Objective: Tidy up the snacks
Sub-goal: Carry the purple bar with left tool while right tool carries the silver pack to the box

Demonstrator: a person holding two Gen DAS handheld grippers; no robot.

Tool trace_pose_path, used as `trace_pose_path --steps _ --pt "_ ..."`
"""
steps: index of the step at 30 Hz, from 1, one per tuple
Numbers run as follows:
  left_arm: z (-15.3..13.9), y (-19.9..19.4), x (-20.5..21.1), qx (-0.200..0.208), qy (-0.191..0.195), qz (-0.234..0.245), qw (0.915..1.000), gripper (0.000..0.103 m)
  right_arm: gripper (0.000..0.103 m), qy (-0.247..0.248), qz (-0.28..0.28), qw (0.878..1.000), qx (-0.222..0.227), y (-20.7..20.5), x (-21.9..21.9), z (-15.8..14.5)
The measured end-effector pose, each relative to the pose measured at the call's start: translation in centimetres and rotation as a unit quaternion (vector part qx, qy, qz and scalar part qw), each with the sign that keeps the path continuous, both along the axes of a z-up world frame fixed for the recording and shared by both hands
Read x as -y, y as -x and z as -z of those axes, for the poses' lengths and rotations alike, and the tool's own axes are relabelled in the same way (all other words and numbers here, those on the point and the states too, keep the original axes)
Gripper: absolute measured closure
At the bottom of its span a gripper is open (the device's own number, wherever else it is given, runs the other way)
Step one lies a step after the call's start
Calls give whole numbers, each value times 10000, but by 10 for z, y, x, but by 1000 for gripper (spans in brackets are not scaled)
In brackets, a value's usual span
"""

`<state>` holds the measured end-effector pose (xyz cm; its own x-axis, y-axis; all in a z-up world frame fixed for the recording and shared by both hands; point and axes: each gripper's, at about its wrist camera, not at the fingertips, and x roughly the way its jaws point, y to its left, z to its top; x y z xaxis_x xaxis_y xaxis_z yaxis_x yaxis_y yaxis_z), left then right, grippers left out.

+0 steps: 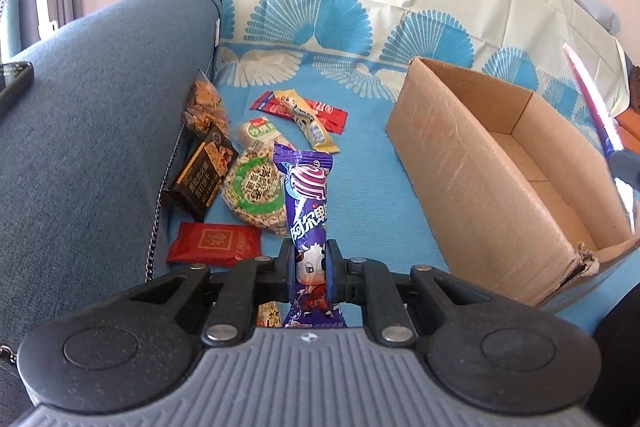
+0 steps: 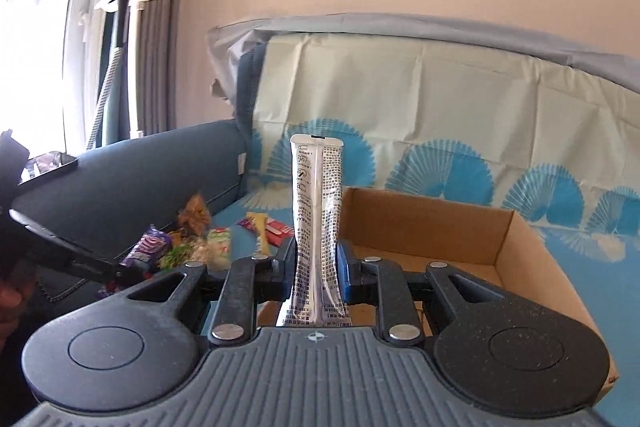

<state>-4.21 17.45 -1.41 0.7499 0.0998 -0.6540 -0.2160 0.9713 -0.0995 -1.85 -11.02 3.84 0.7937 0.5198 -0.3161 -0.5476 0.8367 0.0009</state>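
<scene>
My left tongs [image 1: 311, 269] were closed tight on a purple candy packet [image 1: 307, 211], gripping it near its lower half so that most of the wrapper stood up between the fingers above the blue sofa cover [image 1: 360, 195]. My right tongs [image 2: 317, 269] were clamped on a silver stick packet [image 2: 318, 219], which stood upright with its printed back seam facing me, and they hung over the near end of the cardboard box [image 2: 520, 255]. The box sat open on the cover toward the right side of the seat, and its floor looked bare as far as I could see. The rest of the snacks lay in a loose heap on the cover by the left edge of the seat, against the blue armrest [image 1: 100, 127]. A red packet [image 1: 214, 243] lay nearest me, with a dark brown packet [image 1: 202, 173] just behind it and a round green-labelled rice cake [image 1: 254, 193] beside that. A second green-labelled packet [image 1: 260, 133] lay touching the rice cake's far side, and an orange-brown bag [image 1: 204, 105] leaned into the crease by the armrest. Farther back, a yellow bar [image 1: 308, 121] lay across a flat red wrapper [image 1: 332, 113]. A dark phone [image 1: 14, 85] rested on top of the armrest at its left edge.
</scene>
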Motion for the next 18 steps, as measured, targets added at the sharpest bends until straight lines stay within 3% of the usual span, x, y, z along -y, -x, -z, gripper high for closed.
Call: trace_pose_path --steps 8,13,18 --pt "-33 -8 12 259 214 -34 9994 88 80 -301 625 9967 -415 -35 17 10" --pt "-70 -30 53 681 161 354 9969 88 80 -604 1253 9875 -739 -59 36 17" --pt "-91 -60 100 874 369 743 9927 88 80 -841 1800 9779 -644 -67 51 19"
